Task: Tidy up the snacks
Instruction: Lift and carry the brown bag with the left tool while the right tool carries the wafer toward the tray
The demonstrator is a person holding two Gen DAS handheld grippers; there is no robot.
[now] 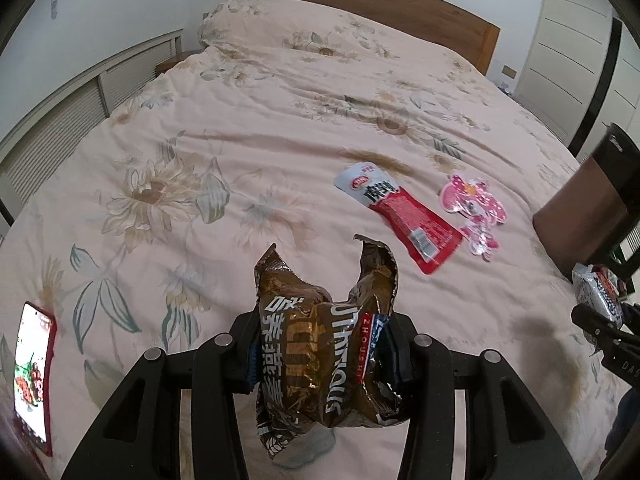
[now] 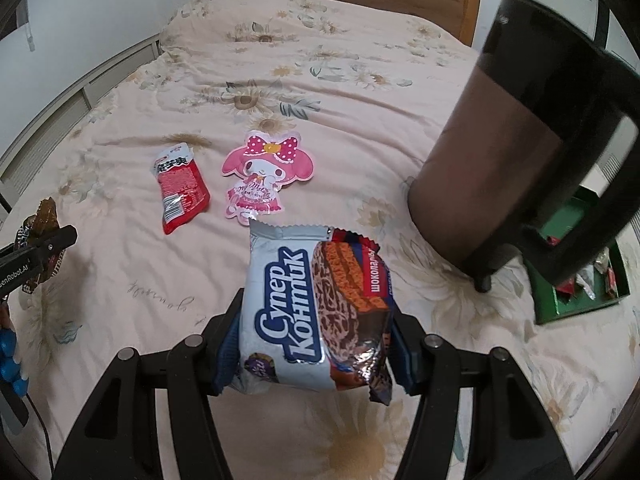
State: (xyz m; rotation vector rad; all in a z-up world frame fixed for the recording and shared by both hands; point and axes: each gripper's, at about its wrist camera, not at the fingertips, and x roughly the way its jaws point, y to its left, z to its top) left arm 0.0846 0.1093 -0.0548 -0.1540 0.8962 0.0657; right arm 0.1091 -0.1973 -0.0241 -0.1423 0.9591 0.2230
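My left gripper (image 1: 326,354) is shut on a crumpled brown snack packet (image 1: 320,344), held above the floral bedspread. My right gripper (image 2: 316,346) is shut on a white-and-brown wafer packet (image 2: 316,308) with Cyrillic lettering, also lifted off the bed. A red snack sachet (image 2: 180,188) and a pink cartoon-character packet (image 2: 262,176) lie flat on the bedspread ahead of both grippers. The left view shows the same red sachet (image 1: 400,216) and pink packet (image 1: 476,208) to the right. A green box (image 2: 580,276) holding several small wrapped snacks sits at the right, partly hidden.
A dark brown stool (image 2: 520,152) stands on the bed at the right, in front of the green box. A phone (image 1: 34,372) with a lit screen lies at the bed's left edge. The wooden headboard (image 1: 360,4) is at the far end.
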